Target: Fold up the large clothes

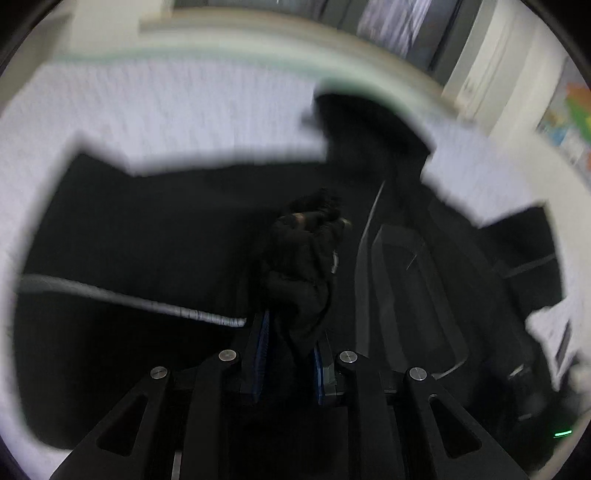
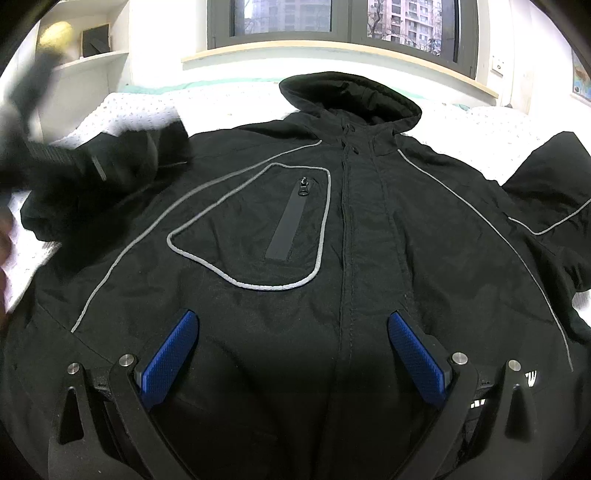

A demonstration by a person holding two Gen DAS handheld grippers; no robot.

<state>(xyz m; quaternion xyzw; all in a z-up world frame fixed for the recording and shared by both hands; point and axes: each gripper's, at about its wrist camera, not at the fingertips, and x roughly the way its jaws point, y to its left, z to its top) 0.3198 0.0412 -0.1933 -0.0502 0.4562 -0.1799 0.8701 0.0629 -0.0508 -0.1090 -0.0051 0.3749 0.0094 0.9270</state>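
While the black jacket point(image 2: 295, 229) lies spread flat on the white bed cover point(image 2: 125, 110), a window point(image 2: 332, 18) and a shelf point(image 2: 92, 55) show behind; the left gripper point(image 1: 291, 332) pinches a bunch of its cloth, and the right gripper point(image 2: 291, 350) hangs wide open above it, holding nothing.

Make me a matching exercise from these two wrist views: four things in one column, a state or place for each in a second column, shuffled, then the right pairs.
Column one:
1. left gripper
2. right gripper
3. black padded hood
4. grey-piped zipped chest pocket

Column two:
A. at the far end of the black jacket, nearest the window
B. clamped on a bunch of black cloth
C. jaws wide apart, nothing between them
D. beside the front placket, lying flat

Pairs: 1-B, 2-C, 3-A, 4-D
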